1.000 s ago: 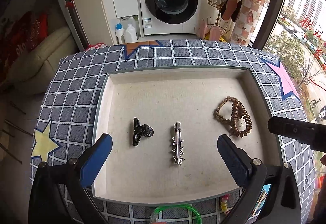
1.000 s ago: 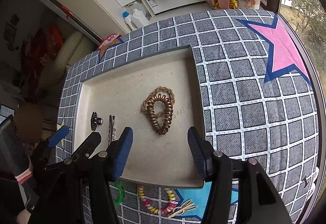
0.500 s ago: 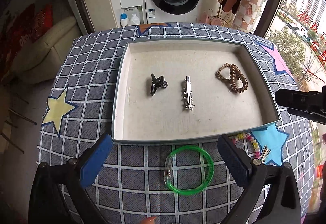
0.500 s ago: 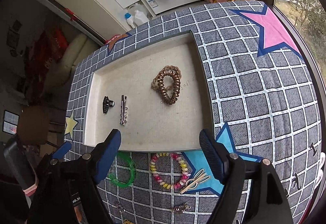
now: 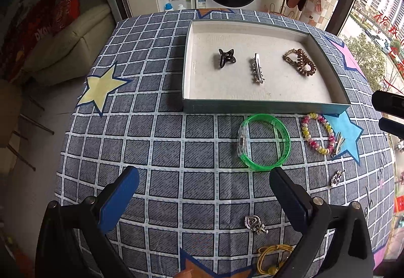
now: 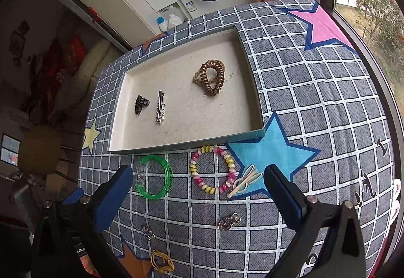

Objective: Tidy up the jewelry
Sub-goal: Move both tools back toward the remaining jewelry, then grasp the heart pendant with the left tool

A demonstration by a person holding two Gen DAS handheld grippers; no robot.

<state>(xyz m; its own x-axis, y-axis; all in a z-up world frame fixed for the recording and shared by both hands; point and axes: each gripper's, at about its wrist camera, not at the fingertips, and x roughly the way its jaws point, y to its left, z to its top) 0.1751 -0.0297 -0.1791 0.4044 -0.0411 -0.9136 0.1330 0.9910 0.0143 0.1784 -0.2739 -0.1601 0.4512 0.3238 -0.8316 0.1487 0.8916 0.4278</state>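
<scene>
Behind the tray (image 5: pixel 265 105), both tongs (image 5: pixel 204 199) (image 6: pixel 198 192) now hover empty, right ones just widened.

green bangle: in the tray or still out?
Out. The green bangle lies flat on the checked cloth, just in front of the tray's near wall, clear of both open grippers.

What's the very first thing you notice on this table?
The bright green bangle pops out, lying on the checked cloth just in front of the tray. Right beside it sits a pink and yellow bead bracelet. Inside the tray lie a black claw clip, a silver hair clip and brown coil hair ties.
</scene>
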